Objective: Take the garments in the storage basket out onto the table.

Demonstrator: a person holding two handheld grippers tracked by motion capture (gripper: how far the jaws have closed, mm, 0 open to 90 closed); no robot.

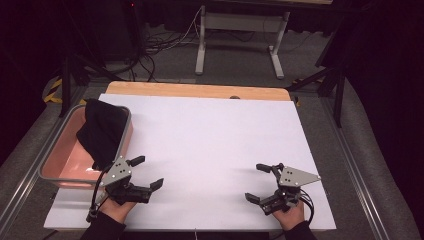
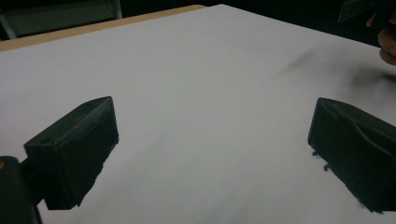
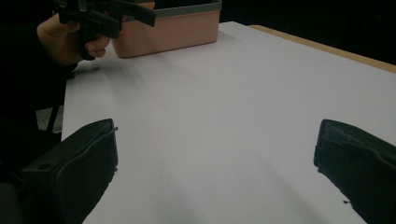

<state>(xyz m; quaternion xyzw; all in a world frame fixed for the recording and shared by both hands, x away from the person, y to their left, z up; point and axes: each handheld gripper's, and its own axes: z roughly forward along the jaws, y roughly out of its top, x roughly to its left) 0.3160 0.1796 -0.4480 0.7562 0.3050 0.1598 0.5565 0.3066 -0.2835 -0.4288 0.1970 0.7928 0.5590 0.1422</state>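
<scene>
A pink bin (image 1: 62, 152) with a grey rim stands at the table's left edge, and a black cloth (image 1: 102, 130) is draped over its right wall and hangs inside. Just in front of the bin's right corner my left gripper (image 1: 147, 172) rests low over the white sheet (image 1: 210, 150), jaws wide apart and empty. My right gripper (image 1: 258, 182) sits near the front right of the sheet, also open with nothing between its jaws. In the right gripper view the pink bin (image 3: 168, 30) stands far off with the other hand beside it.
The white sheet covers a wooden tabletop (image 1: 200, 91) whose far edge shows beyond it. Grey metal rails run along both sides of the table. Behind the table are a white frame's legs (image 1: 240, 45) and cables on the floor.
</scene>
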